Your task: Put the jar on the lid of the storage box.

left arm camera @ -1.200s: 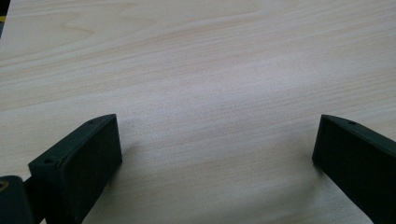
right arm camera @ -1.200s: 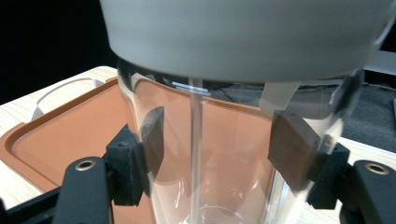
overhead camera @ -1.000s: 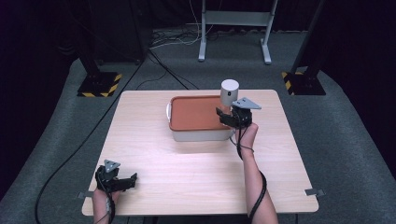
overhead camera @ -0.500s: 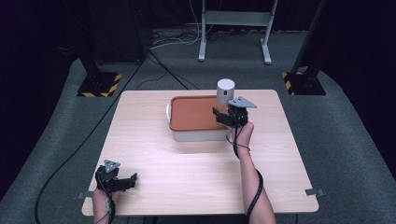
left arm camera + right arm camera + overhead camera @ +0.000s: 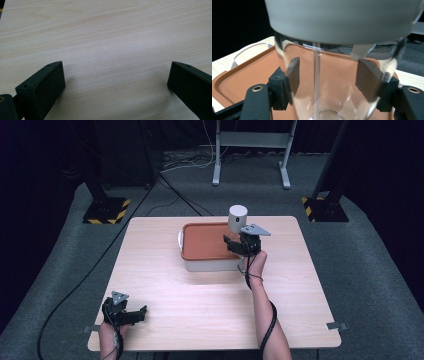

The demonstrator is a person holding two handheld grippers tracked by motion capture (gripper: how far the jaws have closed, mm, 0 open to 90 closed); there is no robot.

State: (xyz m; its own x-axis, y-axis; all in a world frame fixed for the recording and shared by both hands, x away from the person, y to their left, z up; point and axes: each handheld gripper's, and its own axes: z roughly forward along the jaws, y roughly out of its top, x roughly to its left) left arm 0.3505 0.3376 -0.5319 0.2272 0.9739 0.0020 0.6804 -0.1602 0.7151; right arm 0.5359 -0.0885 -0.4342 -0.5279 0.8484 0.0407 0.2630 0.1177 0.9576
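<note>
Two grippers work a pale wooden table (image 5: 165,285) seen from above, with broad bare wood on all sides of a box set just past centre toward 12 o'clock. The open stretch runs widest toward 6 o'clock, between the box and the near edge, and a narrower strip stays free toward 3 o'clock. Dark carpet surrounds the table; black stands with yellow-and-black striped bases sit off its far corners at 10 and 2 o'clock.

A clear glass jar (image 5: 238,218) (image 5: 332,85) with a thick pale grey lid (image 5: 342,17) is the object in hand. Its wall is transparent enough that the orange behind it shows through, and a thin clear seam runs down its front in the right gripper view. It stands upright at the 3 o'clock end of the white box (image 5: 210,265), above the box's orange lid (image 5: 205,241) (image 5: 249,72); whether its base touches that lid cannot be told.

The right gripper (image 5: 239,243) (image 5: 329,75) holds the jar from the 6 o'clock side, its two black jaws pinching the glass below the grey lid, one pad on each flank. The person's right hand (image 5: 256,262) grips it just off the box's near right corner.

The left gripper (image 5: 131,312) (image 5: 115,82) rests at the table's 7 o'clock corner, well apart from the box, jaws spread wide over bare wood.
</note>
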